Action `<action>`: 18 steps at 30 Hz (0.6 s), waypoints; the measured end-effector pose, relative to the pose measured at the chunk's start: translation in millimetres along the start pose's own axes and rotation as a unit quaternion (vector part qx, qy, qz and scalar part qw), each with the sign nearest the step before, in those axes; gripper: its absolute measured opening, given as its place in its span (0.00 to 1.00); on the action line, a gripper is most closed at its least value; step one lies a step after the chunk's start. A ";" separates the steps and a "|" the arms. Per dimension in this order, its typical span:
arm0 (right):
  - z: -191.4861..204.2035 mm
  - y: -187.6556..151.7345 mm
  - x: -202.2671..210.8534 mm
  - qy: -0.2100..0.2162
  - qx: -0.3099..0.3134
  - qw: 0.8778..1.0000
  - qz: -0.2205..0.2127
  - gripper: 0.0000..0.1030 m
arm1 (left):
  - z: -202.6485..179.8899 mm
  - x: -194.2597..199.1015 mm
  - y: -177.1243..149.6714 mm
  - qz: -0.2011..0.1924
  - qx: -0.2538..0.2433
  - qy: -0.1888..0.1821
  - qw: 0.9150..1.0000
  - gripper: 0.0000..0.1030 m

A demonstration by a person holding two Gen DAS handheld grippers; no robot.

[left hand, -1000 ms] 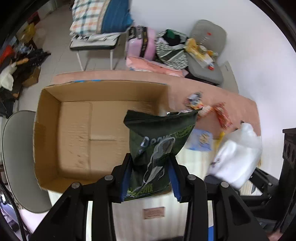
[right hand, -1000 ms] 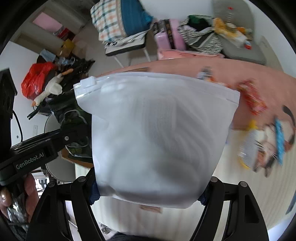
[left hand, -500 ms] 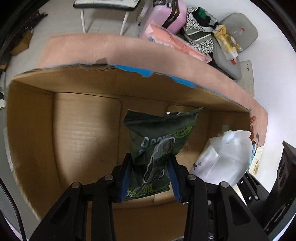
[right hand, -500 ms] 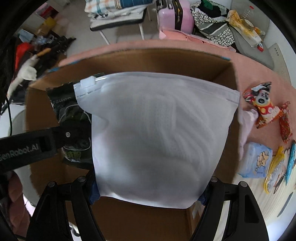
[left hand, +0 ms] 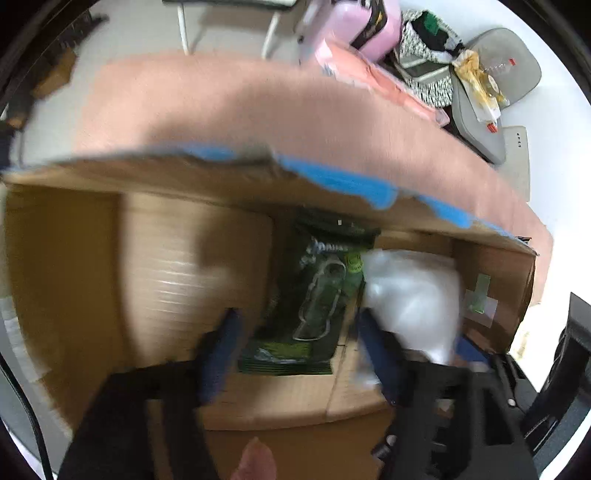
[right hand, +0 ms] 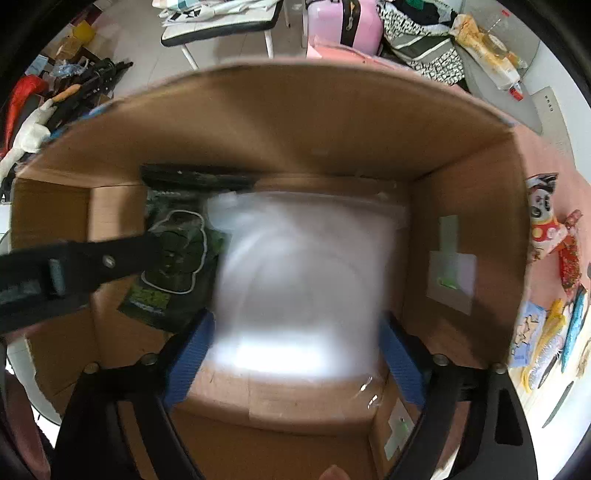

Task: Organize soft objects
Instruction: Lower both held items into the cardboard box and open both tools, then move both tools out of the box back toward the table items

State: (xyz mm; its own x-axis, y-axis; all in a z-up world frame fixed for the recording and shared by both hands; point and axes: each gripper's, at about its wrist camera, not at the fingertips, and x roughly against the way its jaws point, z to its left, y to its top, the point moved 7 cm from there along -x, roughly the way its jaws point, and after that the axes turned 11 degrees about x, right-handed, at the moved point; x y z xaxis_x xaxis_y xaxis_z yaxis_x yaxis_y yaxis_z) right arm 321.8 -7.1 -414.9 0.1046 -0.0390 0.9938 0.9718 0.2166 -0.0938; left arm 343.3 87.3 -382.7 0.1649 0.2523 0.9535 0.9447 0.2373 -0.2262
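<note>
A dark green snack bag (left hand: 317,295) lies on the floor of the open cardboard box (left hand: 110,258), against its far wall. My left gripper (left hand: 299,347) is open just above it, fingers apart on either side, not touching. A white zip pouch (right hand: 299,284) lies in the box (right hand: 295,122) to the right of the green bag (right hand: 173,258); it is blurred. My right gripper (right hand: 291,354) is open, its blue pads spread beside the pouch's near edge. The pouch also shows in the left wrist view (left hand: 413,295).
Several small snack packets (right hand: 550,295) lie on the pink table right of the box. Beyond the table are a pink suitcase (right hand: 343,22), a chair with clothes (right hand: 221,22) and a grey cushion with bags (left hand: 491,92). The box walls stand close around both grippers.
Both grippers have gone down into the box and opened. The green bag and the white pouch have dropped out of the jaws onto the box floor.
</note>
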 end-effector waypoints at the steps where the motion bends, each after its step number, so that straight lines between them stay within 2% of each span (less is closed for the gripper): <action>1: 0.7 -2.7 4.9 -0.002 -0.001 1.000 -0.003 1.00 | 0.5 9.9 -2.1 -0.019 -0.007 0.010 1.000 0.86; 3: 0.3 -9.4 19.4 -0.001 -0.007 1.000 -0.019 1.00 | 2.4 28.8 -10.5 -0.054 -0.020 0.032 0.998 0.95; 8: -3.0 -31.7 52.6 -0.017 -0.012 0.998 -0.055 1.00 | 13.7 62.0 -45.5 -0.122 -0.034 0.053 0.990 0.99; 18: 1.9 -93.8 105.7 -0.014 -0.006 0.993 -0.121 1.00 | 25.1 86.3 -112.0 -0.192 -0.053 0.062 0.978 1.00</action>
State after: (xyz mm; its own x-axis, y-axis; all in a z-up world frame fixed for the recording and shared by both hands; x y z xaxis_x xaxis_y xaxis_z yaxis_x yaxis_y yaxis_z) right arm 241.3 -29.6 -301.0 -0.1379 -0.0618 0.9885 0.9701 0.1927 0.1474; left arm 244.6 106.1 -280.1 -0.1799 0.0458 0.9826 0.9669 0.1921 0.1680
